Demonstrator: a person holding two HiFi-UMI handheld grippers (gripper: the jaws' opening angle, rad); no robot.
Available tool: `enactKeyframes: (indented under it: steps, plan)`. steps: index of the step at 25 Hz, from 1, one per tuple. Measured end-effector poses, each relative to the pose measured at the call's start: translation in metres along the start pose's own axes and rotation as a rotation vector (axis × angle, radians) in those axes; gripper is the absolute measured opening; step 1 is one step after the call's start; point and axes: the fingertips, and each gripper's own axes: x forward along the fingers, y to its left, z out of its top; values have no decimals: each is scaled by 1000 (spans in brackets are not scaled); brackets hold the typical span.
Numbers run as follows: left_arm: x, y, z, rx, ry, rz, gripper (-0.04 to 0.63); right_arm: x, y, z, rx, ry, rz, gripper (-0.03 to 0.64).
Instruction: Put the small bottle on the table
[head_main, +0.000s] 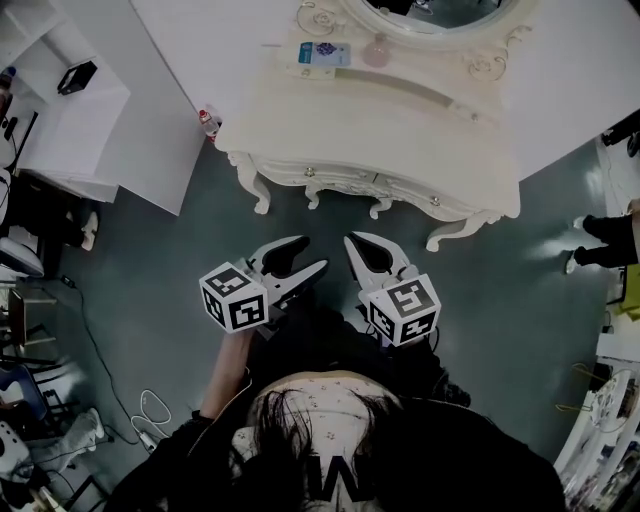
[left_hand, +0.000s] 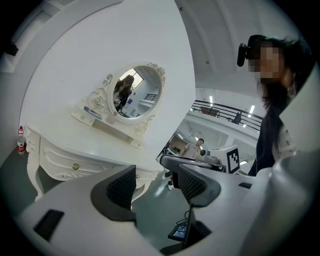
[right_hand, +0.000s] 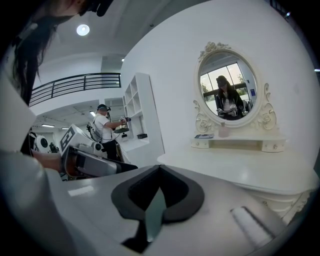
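The person's dark-haired head (head_main: 320, 425) fills the bottom of the head view, and both grippers are held out level in front of it, side by side and apart from each other. The left gripper (head_main: 312, 256) (left_hand: 157, 182) has its jaws spread, with only grey floor between the black pads. The right gripper (head_main: 356, 248) (right_hand: 159, 172) is clenched, pad against pad, with nothing caught in it. Each carries its marker cube (head_main: 236, 297) at the rear.

Ahead of both sets of tips stands the white dressing table (head_main: 400, 130) (left_hand: 75, 145) (right_hand: 250, 172), well apart from them. Farther ahead, on the narrow shelf (head_main: 420, 85) under the oval mirror (right_hand: 226, 85), sits the small pink bottle (head_main: 377, 50) (right_hand: 223, 131), roughly in line with the right gripper. A blue-and-white card (head_main: 322, 54) lies just left of it. Far off to the left of the left gripper, by the table's corner, a red-capped bottle (head_main: 208, 122) (left_hand: 20, 140) stands upright, seemingly on the floor against the wall. Another person (right_hand: 105, 127) stands beyond the left gripper.
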Motion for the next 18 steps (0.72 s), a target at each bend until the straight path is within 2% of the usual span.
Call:
enactKeyframes:
  steps: [18]
  plan:
    - [15,-33,-15,36,15,-26,264,-37,-3,-6,-21,-15,-12,9]
